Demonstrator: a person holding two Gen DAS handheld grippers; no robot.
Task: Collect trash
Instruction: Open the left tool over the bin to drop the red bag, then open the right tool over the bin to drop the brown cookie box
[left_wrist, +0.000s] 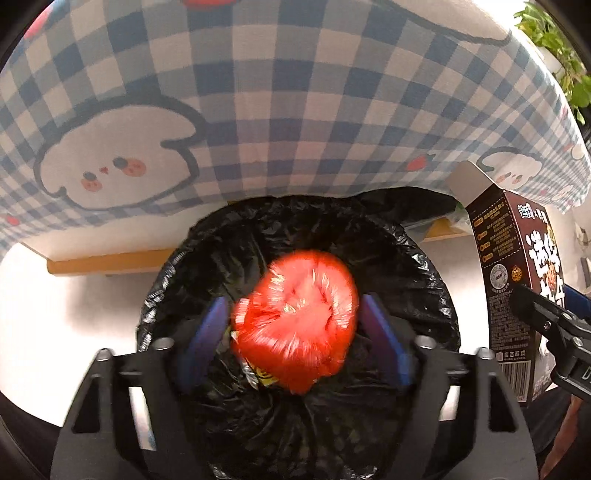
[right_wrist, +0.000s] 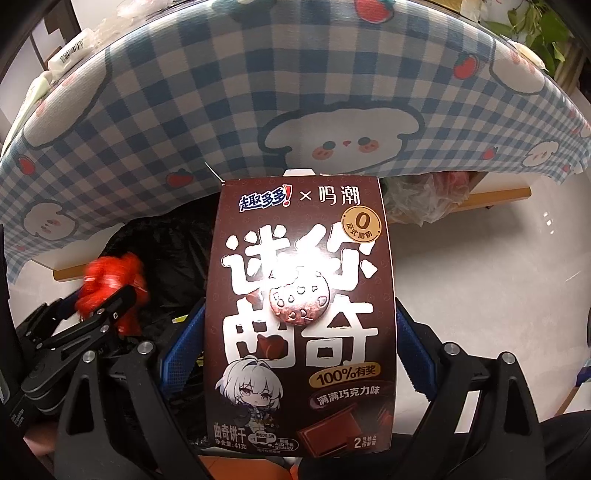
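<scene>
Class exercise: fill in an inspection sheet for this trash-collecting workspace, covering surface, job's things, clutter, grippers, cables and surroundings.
Surface: pale floor; checked tablecloth hangs over the table edge.
Job's things: red wrapper, blurred, above the black-lined bin; cookie box held upright.
Clutter: crumpled clear plastic under the table; white packet on the tabletop.
Grippers: left gripper jaws open, either side of the wrapper; right gripper shut on the cookie box.
Cables: nothing seen.
Surroundings: green plant behind the table.
</scene>
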